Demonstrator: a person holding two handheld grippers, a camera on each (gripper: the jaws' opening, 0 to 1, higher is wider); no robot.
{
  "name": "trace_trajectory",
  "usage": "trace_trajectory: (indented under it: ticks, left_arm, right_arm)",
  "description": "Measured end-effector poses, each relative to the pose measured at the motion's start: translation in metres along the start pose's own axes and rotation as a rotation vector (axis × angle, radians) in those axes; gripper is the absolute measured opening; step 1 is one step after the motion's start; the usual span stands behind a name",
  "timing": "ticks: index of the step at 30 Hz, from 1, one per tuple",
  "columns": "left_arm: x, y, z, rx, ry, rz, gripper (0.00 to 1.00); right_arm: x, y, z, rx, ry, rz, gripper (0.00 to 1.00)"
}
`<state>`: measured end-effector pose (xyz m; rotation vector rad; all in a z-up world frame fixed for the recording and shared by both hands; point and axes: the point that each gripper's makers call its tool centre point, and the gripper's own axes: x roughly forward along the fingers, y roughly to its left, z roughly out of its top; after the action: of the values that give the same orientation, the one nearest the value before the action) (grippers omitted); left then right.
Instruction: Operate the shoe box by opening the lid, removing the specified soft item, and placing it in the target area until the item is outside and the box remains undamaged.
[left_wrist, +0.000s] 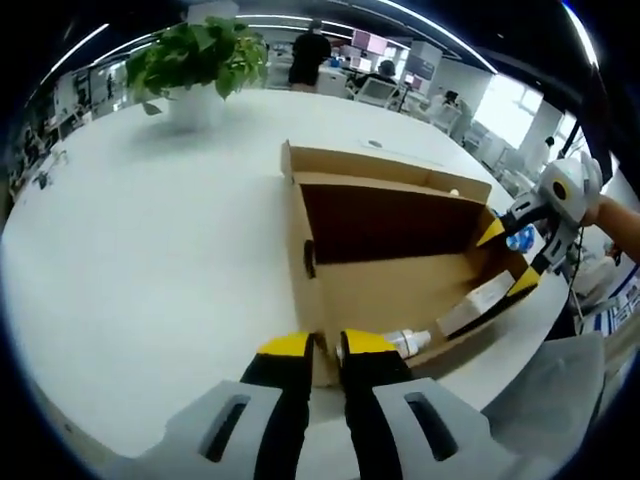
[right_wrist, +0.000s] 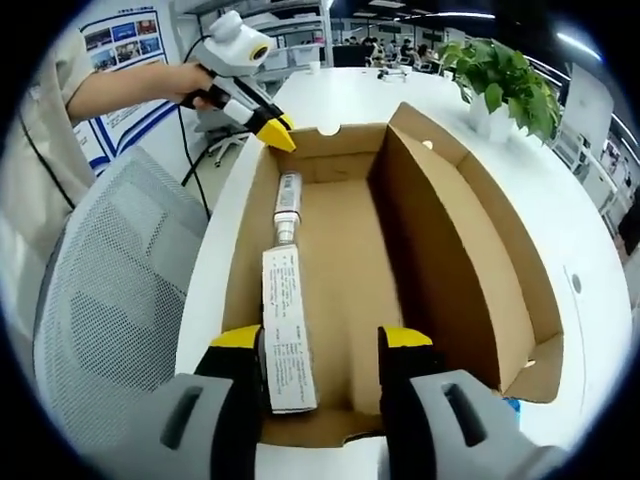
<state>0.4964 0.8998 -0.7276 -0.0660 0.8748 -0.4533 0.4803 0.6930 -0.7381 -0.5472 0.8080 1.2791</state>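
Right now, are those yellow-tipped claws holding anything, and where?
The left gripper pinches the cardboard shoe box by its end wall rim. The right gripper, open, straddles the opposite end, gripping nothing.

- I see the shoe box (right_wrist: 450, 260) as plain brown corrugated cardboard, matt, with raw cut edges.
- The white table (left_wrist: 150, 230) looks smooth with a faint sheen.
- The flat carton (right_wrist: 285, 335) inside reads as printed paperboard, slightly glossy.
- My right gripper (right_wrist: 322, 345) has matt black fingers with yellow, rubbery-looking tips.
- The grey chair back (right_wrist: 110, 290) is woven mesh.
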Motion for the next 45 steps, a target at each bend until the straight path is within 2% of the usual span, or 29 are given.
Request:
trace_trajectory:
  ticks: [3, 6, 13, 18, 20, 27, 38, 45]
  left_arm:
    - [0.000, 0.000, 0.000, -0.002, 0.004, 0.000, 0.08]
    - [0.000, 0.001, 0.000, -0.004, 0.008, 0.001, 0.08]
    - [0.001, 0.001, 0.000, -0.006, 0.011, 0.002, 0.08]
    - [0.001, 0.001, 0.000, -0.006, 0.012, 0.001, 0.08]
    - [0.001, 0.001, 0.000, -0.006, 0.012, 0.002, 0.08]
    - [0.001, 0.001, -0.001, -0.008, 0.017, 0.006, 0.08]
    - [0.001, 0.002, -0.001, -0.012, 0.020, 0.019, 0.07]
    - [0.002, 0.002, -0.001, -0.022, 0.026, 0.027, 0.07]
  right_arm:
    - [-0.003, -0.001, -0.002, 0.002, 0.005, -0.003, 0.40]
    - [-0.004, 0.001, 0.002, 0.036, -0.024, 0.014, 0.40]
    - [0.007, 0.009, 0.003, 0.054, -0.019, 0.049, 0.39]
    - [0.012, 0.021, 0.002, 0.009, 0.000, 0.073, 0.21]
    - [0.013, 0.025, 0.001, -0.006, 0.007, 0.076, 0.17]
    - [0.016, 0.024, 0.000, -0.059, 0.040, 0.046, 0.16]
    - [0.006, 0.028, 0.014, -0.050, 0.008, 0.037, 0.15]
    - [-0.004, 0.028, 0.016, -0.057, 0.018, 0.032, 0.15]
